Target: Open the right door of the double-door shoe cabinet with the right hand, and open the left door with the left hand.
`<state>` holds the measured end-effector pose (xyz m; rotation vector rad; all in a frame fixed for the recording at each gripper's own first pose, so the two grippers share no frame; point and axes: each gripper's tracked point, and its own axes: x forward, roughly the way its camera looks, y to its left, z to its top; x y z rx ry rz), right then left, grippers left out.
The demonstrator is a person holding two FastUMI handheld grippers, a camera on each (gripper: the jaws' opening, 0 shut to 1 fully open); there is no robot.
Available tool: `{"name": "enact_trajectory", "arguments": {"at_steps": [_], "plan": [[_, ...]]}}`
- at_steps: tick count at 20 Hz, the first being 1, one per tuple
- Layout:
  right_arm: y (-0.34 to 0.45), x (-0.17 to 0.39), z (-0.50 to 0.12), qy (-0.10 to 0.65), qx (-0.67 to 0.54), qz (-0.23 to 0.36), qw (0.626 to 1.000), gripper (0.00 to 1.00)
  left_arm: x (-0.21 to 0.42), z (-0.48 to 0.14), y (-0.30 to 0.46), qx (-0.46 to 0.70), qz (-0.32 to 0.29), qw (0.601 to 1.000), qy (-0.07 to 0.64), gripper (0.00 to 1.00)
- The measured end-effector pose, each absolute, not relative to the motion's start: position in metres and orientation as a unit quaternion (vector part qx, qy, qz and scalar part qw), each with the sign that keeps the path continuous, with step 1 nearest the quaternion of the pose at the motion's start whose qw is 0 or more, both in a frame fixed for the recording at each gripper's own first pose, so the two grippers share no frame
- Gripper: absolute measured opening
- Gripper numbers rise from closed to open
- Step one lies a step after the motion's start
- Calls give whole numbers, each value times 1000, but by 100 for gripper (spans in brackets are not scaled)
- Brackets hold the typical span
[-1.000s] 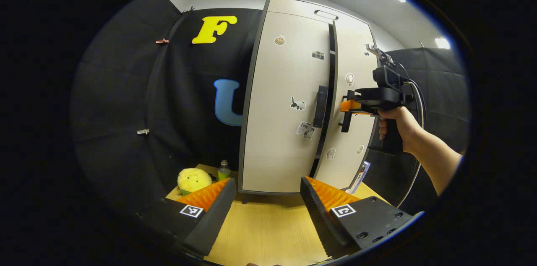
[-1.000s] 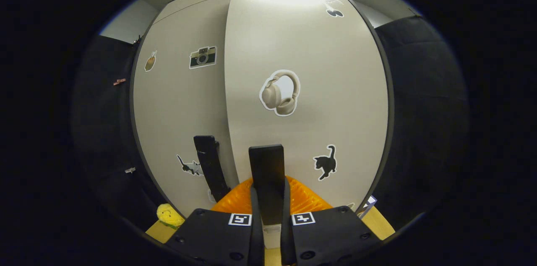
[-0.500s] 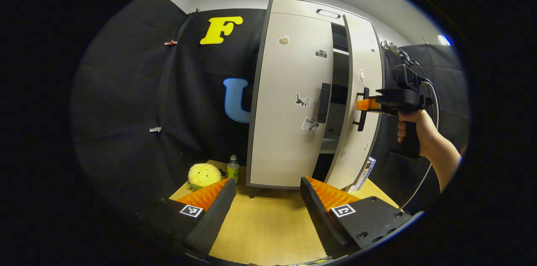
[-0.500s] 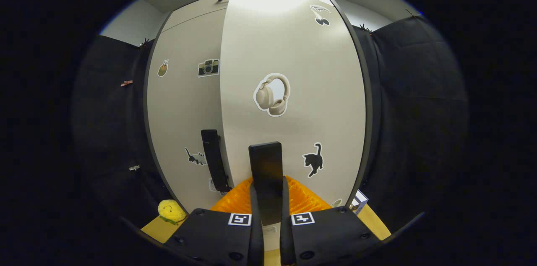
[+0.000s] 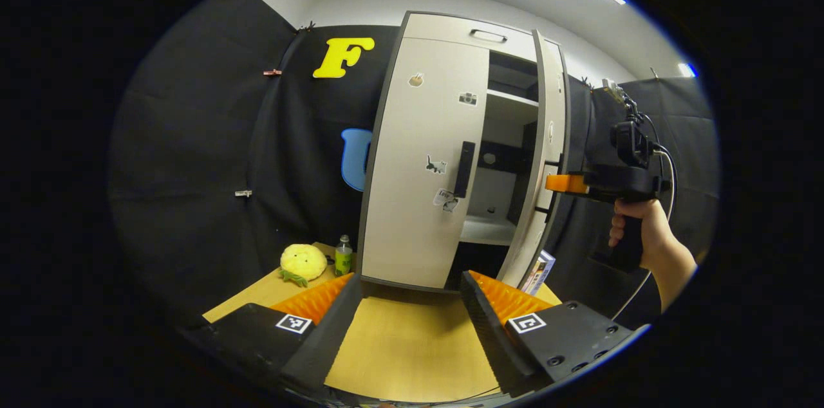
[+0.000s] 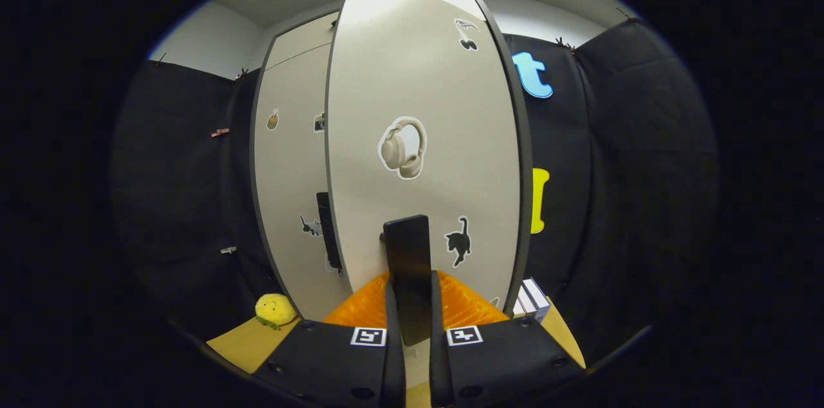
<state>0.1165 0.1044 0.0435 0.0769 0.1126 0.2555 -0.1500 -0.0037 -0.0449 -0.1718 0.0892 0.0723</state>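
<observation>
A: What is the right gripper [image 6: 410, 324] doing?

B: Its two fingers are squeezed tight on the black handle [image 6: 407, 276] of the right door [image 6: 425, 157]. In the left gripper view you can see a hand [image 5: 634, 228] holding that gripper out by the door's edge.

A: And the left gripper [image 5: 409, 305]?

B: Its fingers are wide apart with nothing between them. It hangs over the wooden table [image 5: 412, 350], well away from the shoe cabinet [image 5: 450, 150].

A: Where are the doors?

B: The right door is swung out, and you can see white shelves [image 5: 492, 228] inside. The left door [image 5: 421, 163] is shut, with its own black handle [image 5: 464, 168] near the open gap.

A: What else is on the table?

B: A yellow plush toy [image 5: 302, 262] and a small bottle [image 5: 343, 256] sit just beside the cabinet's left side. A box [image 5: 539, 269] leans at its right.
</observation>
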Motion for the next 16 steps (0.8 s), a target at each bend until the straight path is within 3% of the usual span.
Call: {"name": "enact_trajectory", "arguments": {"at_steps": [11,15,16], "plan": [[41,103,45,62,25,93,993,17,-181,-35,-55,-69,40,996,31,95],[-4,112,45,63,17,34,997,17,-185,-36,-61,-67,42,996,35,95],[-19,114,45,65,24,17,997,12,-184,-34,-62,-67,41,996,35,95]]}}
